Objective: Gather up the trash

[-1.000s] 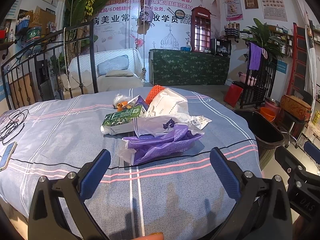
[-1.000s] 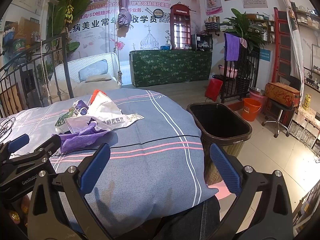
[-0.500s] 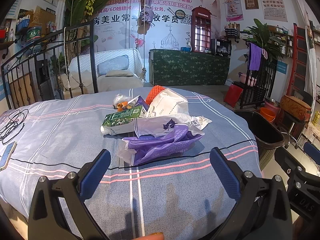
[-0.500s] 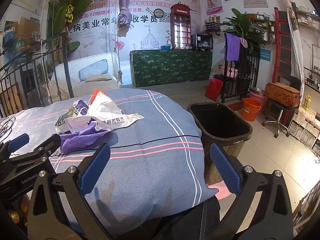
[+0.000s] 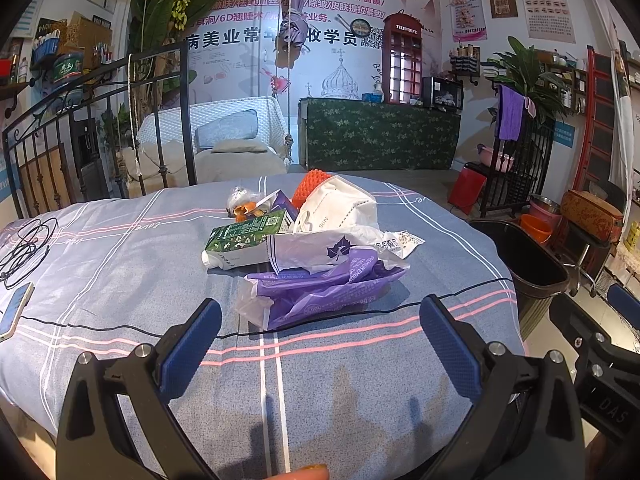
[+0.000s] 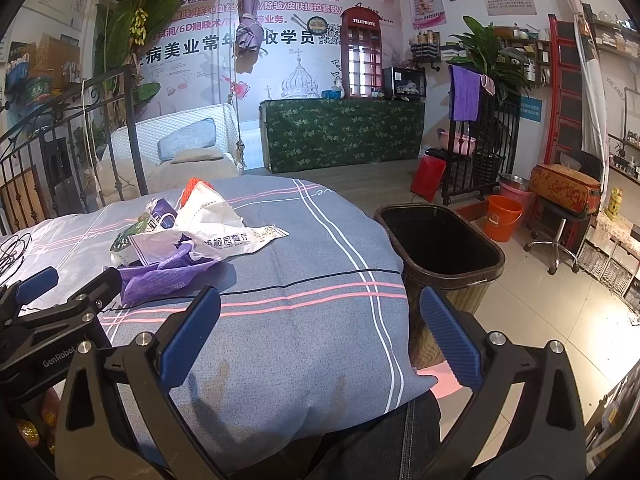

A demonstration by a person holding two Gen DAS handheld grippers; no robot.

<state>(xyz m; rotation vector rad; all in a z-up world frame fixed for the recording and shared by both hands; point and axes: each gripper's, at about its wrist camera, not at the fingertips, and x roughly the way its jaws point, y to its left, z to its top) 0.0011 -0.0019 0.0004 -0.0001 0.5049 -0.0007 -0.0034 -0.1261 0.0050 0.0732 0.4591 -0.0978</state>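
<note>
Left wrist: carton (image 5: 244, 242) half-buried under wrappers (image 5: 320, 276)

Both wrist cameras look forward, low over a table (image 5: 120, 280), toward the far wall. The left view faces the trash pile (image 5: 316, 256) near at hand; the right view (angled rightward) shares it, centring a bin (image 6: 440, 248).
</note>
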